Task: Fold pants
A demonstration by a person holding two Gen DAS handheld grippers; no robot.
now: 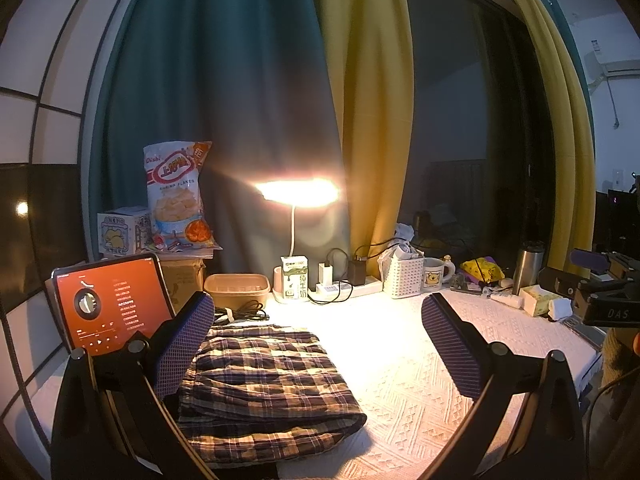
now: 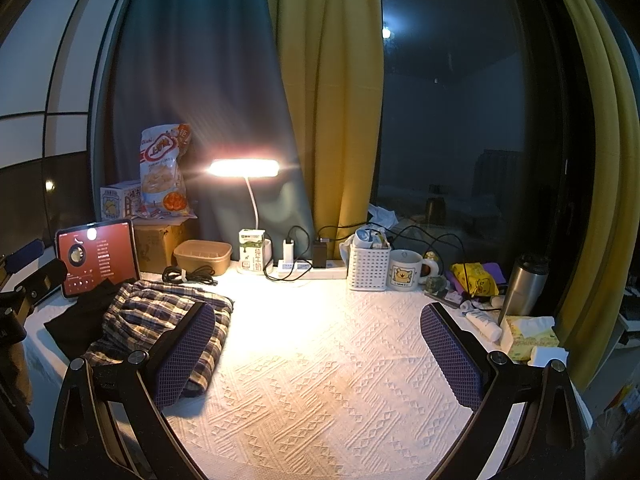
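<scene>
While both sets of fingers stand spread and empty, left gripper (image 1: pixel 318 354) and right gripper (image 2: pixel 316 354) hover over the bench (image 2: pixel 320 380). Plaid pants (image 1: pixel 264 384), folded, far-left. Risk: a careless regrasp undoes the fold; cable (image 2: pixel 190 275) nearby may snag.

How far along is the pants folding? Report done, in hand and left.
Done: the plaid pants lie folded into a compact stack on the white cloth, beside the tablet. In hand: nothing; the left gripper and right gripper are both open and empty. Left: little, perhaps squaring the edges; a dark garment lies beside the stack.
</scene>
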